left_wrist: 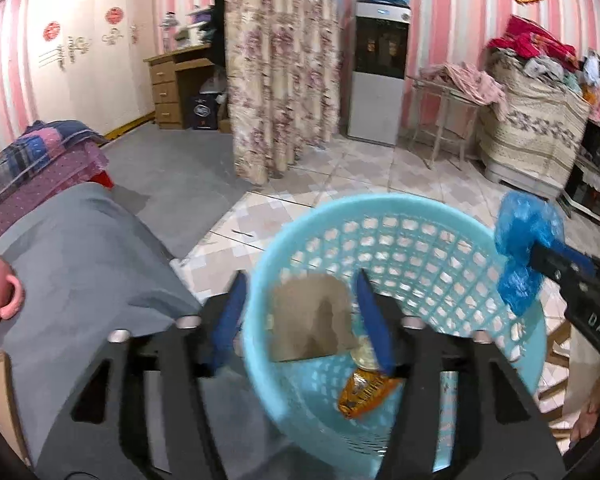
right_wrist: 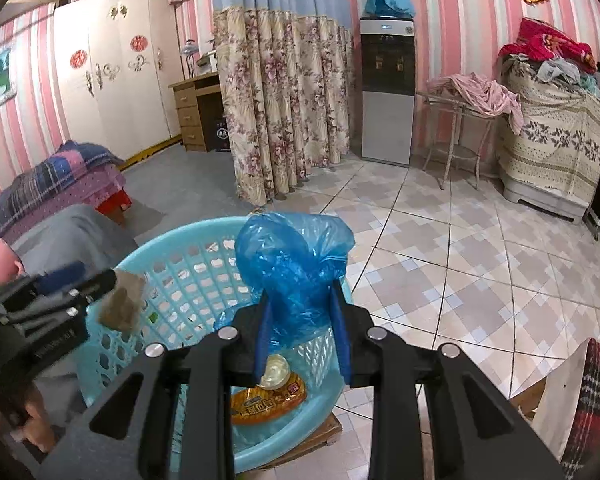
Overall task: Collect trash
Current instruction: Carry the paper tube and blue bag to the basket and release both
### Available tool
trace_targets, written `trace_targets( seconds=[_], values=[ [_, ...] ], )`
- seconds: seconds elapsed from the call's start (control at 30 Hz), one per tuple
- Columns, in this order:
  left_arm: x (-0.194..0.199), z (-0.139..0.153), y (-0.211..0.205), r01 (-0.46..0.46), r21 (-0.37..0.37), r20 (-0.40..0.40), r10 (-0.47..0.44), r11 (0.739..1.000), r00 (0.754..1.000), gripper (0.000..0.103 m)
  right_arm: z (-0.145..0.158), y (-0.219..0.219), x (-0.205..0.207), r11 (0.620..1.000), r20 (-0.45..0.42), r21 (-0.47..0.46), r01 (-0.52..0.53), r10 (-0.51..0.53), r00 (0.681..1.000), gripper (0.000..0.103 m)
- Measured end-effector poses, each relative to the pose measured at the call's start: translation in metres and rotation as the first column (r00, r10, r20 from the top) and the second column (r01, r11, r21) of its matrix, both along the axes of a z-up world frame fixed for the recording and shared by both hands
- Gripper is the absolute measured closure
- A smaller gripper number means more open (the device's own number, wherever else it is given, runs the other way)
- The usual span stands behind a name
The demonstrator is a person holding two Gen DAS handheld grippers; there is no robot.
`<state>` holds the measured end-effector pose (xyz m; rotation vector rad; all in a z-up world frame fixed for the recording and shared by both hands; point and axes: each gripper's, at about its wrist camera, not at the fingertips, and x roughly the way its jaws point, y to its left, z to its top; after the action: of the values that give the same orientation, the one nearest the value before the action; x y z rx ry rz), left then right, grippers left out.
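A light blue lattice basket stands just below both grippers. My left gripper is open over it. A brown cardboard scrap hangs loose between its blue fingers, with a gap at the left pad. In the right wrist view that scrap is blurred beside the left gripper. My right gripper is shut on a crumpled blue plastic bag above the basket's right rim. An orange wrapper and a small clear cup lie in the basket.
A grey-covered table with a pink mug is on the left. The basket rests on a wooden stool. Tiled floor stretches to a floral curtain, a water dispenser and a cloth-covered chest.
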<state>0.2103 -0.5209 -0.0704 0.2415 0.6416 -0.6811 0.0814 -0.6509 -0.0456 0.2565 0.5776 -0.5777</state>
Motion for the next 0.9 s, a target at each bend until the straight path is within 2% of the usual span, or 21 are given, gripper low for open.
trace_targets(
  seconds=[0.3,0.53,0.77,0.8,0.87,0.9],
  values=[
    [0.023,0.021,0.047,-0.136,-0.015,0.055,0.136,0.991,0.989,0.019,0.002,0.011,0.008,1.000,-0.001,-0.007,-0.004,0.004,1.000,0.076],
    [0.036,0.029,0.074,-0.193,-0.043,0.037,0.195,0.980,0.980,0.015,-0.002,0.026,0.025,1.000,-0.010,-0.014,-0.013,0.013,1.000,0.075],
    [0.042,0.027,0.079,-0.202,-0.053,0.014,0.203,0.978,0.979,0.015,-0.009,0.032,0.045,1.000,-0.016,0.017,-0.013,0.013,1.000,0.073],
    [0.043,0.027,0.079,-0.199,-0.050,0.020,0.200,0.979,0.980,0.015,-0.010,0.034,0.047,1.000,-0.021,0.013,-0.016,0.016,1.000,0.070],
    [0.042,0.027,0.079,-0.197,-0.044,0.032,0.198,0.979,0.980,0.015,-0.012,0.037,0.051,1.000,-0.036,0.001,-0.018,0.018,0.999,0.041],
    [0.043,0.027,0.080,-0.199,-0.044,0.036,0.200,0.979,0.979,0.015,-0.013,0.038,0.051,1.000,-0.034,0.001,-0.021,0.021,0.999,0.035]
  ],
)
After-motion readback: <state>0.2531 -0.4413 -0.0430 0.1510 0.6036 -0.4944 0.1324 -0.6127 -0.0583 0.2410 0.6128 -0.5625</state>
